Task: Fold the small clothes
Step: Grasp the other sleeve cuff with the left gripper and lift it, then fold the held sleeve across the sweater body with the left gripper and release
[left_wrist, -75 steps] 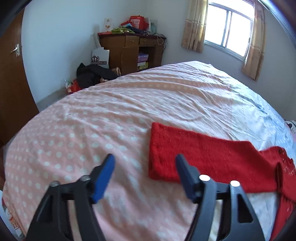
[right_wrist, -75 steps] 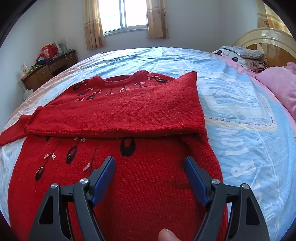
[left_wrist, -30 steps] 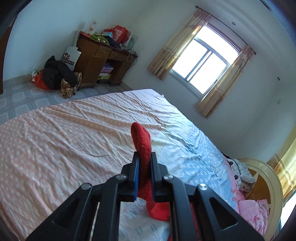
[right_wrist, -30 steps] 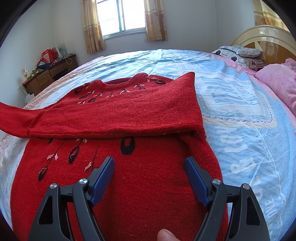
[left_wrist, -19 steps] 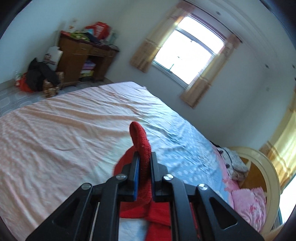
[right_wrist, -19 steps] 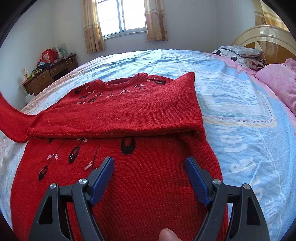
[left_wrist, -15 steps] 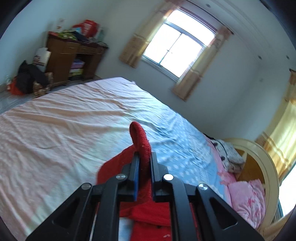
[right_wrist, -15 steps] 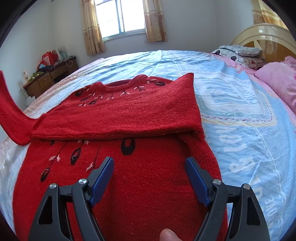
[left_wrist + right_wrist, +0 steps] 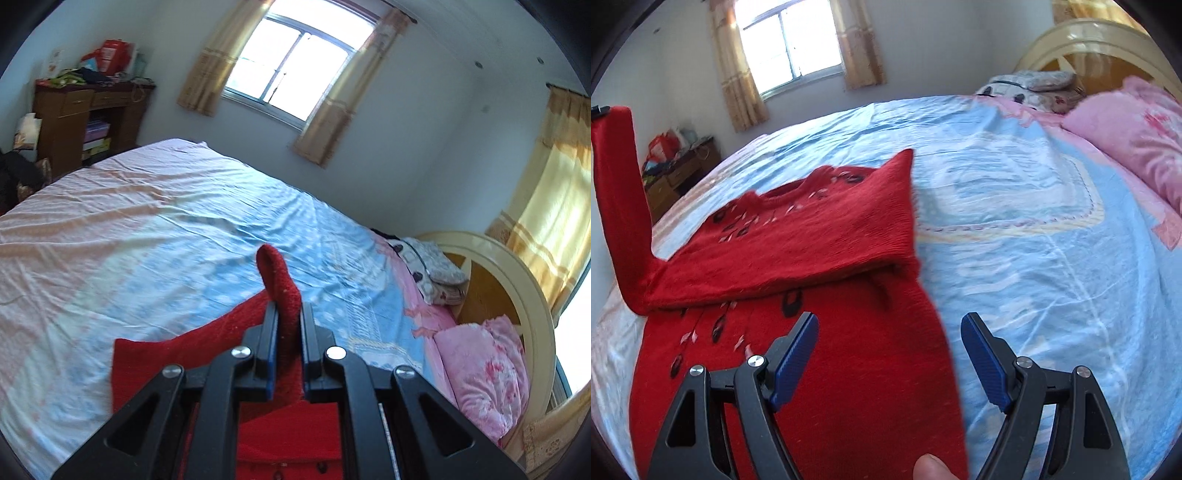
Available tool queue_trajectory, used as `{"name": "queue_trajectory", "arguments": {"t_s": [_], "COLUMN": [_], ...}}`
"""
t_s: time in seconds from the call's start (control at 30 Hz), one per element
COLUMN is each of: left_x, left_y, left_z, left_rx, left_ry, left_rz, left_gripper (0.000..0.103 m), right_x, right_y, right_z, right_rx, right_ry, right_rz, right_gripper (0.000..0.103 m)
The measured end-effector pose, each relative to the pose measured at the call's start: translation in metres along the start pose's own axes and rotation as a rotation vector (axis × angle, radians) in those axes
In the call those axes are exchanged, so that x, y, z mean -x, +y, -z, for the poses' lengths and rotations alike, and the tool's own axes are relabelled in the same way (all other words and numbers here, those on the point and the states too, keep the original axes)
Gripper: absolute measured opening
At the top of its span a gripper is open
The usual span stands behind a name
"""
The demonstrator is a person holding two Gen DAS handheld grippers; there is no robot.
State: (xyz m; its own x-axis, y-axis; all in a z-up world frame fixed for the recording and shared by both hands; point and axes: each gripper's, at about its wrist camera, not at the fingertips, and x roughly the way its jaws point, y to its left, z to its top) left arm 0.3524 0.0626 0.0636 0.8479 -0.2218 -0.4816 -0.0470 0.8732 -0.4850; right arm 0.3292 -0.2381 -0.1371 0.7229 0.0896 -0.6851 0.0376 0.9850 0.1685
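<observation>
Left gripper is clamped on the sweater's sleeve; the cuff end pokes up past the fingertips. From the right wrist view the sleeve stands up off the bed at the sweater's left side, lifted clear of the sheet. Sweater lies flat near the middle of the bed, neck toward the window-side edge, the other sleeve already folded across the chest. Right gripper has jaws wide apart, nothing between them, hovering over the sweater's lower right edge where red knit meets blue sheet. A fingertip shows at the bottom of that view. Pink pillow sits at the headboard end.
</observation>
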Motion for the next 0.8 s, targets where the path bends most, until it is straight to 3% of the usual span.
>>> {"name": "queue_trajectory", "arguments": {"t_s": [0.3,0.4,0.53,0.63,0.7,0.8], "left_x": [-0.056,-0.078,-0.118,-0.149,-0.158,-0.149], "left_y": [-0.073,-0.092,-0.11,-0.113,-0.111,-0.107], "left_z": [0.031,0.053,0.102,0.141,0.156,0.172], "left_rx": [-0.095,-0.147,-0.28,-0.359,-0.398,-0.474], "left_ry": [0.063,0.07,0.097,0.174,0.226,0.265], "left_rz": [0.017,0.005,-0.068,-0.139,-0.147,-0.156], "left_gripper": [0.011,0.011,0.011,0.015,0.016,0.028], "right_x": [-0.007,-0.008,-0.008,-0.007,-0.008,-0.008], "right_y": [-0.026,-0.03,-0.028,-0.027,-0.028,-0.029], "right_z": [-0.004,-0.005,-0.003,-0.002,-0.002,-0.002], "right_rx": [-0.122,-0.149,-0.138,-0.135,-0.138,-0.143], "right_ry": [0.008,0.007,0.003,0.002,0.004,0.004], "right_rz": [0.003,0.004,0.016,0.016,0.013,0.009], "right_gripper": [0.08,0.08,0.08,0.08,0.08,0.08]}}
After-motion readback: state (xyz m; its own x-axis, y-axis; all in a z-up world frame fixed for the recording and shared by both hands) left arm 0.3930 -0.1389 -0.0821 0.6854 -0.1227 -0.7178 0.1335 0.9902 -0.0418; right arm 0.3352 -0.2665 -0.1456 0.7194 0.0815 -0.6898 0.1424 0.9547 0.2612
